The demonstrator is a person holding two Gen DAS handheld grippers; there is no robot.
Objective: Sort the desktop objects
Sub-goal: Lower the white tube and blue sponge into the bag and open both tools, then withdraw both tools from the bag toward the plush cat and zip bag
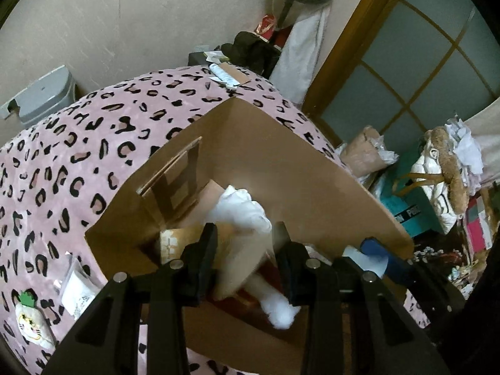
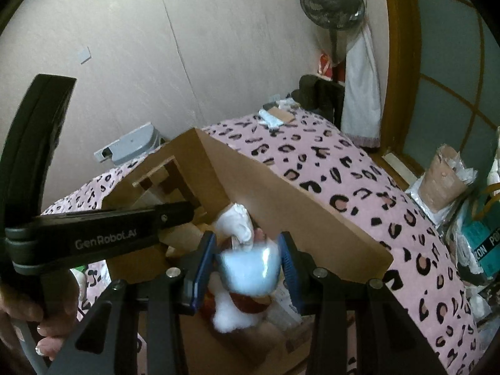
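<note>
The right tongs [image 2: 248, 262] grip a pale blue cup [image 2: 248, 267] directly above the open cardboard box [image 2: 300, 203], while the left tongs [image 1: 247, 243], set narrow, pinch a brown card [image 1: 237, 262] beside them.

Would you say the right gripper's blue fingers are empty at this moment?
No, the right gripper is closed on a pale blue-white object above the open cardboard box.

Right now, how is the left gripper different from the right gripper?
The left gripper has black jaws; the right gripper has blue ones. A flat tan card sits between the left gripper's jaws, while the right gripper's jaws squeeze a roundish pale blue thing. Both point down into the open brown box.
</note>
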